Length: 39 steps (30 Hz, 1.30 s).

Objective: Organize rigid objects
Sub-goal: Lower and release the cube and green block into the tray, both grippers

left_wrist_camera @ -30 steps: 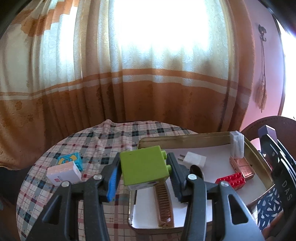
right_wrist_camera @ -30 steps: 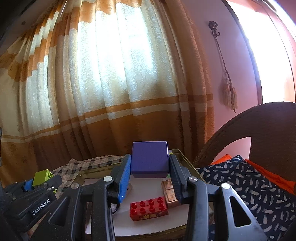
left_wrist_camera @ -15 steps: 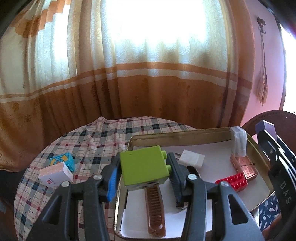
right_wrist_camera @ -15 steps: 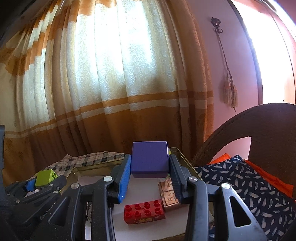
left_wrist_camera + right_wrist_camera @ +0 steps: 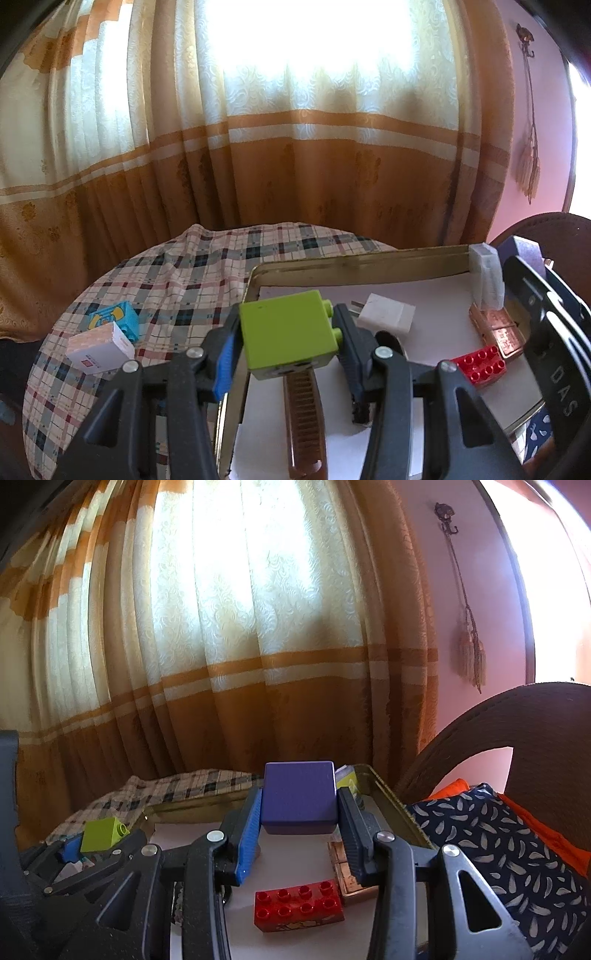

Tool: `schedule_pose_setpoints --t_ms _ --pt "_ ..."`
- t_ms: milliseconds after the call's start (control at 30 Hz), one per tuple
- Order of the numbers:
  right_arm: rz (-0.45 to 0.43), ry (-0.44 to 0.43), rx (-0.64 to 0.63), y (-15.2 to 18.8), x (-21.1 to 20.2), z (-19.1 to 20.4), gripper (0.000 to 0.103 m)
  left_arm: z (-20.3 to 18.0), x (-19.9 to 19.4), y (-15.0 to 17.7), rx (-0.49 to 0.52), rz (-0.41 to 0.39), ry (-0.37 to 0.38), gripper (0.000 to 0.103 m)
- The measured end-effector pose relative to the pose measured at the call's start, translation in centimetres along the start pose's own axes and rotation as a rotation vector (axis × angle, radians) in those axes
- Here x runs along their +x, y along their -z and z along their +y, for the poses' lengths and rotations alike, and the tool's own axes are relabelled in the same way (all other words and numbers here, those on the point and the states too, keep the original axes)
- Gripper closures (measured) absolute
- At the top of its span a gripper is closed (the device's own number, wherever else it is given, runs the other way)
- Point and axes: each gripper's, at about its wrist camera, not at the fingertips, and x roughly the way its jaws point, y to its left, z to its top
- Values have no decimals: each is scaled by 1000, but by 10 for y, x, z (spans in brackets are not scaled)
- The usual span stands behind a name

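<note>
1. Two grippers are each clamped on a block above a metal tray [image 5: 354, 263]. The left gripper [image 5: 286, 341] has its fingers pressed against both sides of a green block [image 5: 286, 334], whose studs point right, held over the tray's left edge.
2. The right gripper [image 5: 299, 805] squeezes a purple block [image 5: 299, 794] between its fingers, above the tray's right part; in the left view the same block [image 5: 522, 248] peeks over that gripper at the far right.
3. Nearest in the tray, a brown comb [image 5: 304, 417] lies lengthwise just under the green block, on the white sheet [image 5: 436, 295] that lines the tray floor.
4. A red brick [image 5: 299, 904] sits studs up on the sheet, below the purple block, touching or just beside a copper-coloured box [image 5: 498, 330]; the fisheye makes the gap hard to judge.
5. Further in, a white plug [image 5: 386, 314] lies near the tray's middle, its prongs pointing left.
6. A clear plastic piece [image 5: 487, 277] stands upright in the far right corner, behind the copper-coloured box.
7. Left of the tray, on the checked tablecloth [image 5: 192, 273], a white carton [image 5: 98, 349] lies against a small blue block [image 5: 116, 317].
8. Behind the table hangs a cream and orange curtain [image 5: 295, 147], with a tassel [image 5: 528, 162] on the pink wall to its right.
9. A patterned cushion [image 5: 491, 845] lies on the chair to the right of the tray.
</note>
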Motion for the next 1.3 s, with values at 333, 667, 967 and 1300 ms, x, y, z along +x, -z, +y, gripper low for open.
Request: schedule_pose_setpoints --t_ms 333,667,967,1300 --pt "53 -17 -17 3 14 11 60 -3 19 5 14 56 -21 56" --pt "106 -70 -33 4 27 17 52 -5 30 17 26 76 -51 40" --pt "-79 2 -9 6 -7 11 20 -9 14 19 -4 18 -43 0" --pt "-125 50 -24 6 -15 14 18 37 -2 27 -179 -38 -74 0"
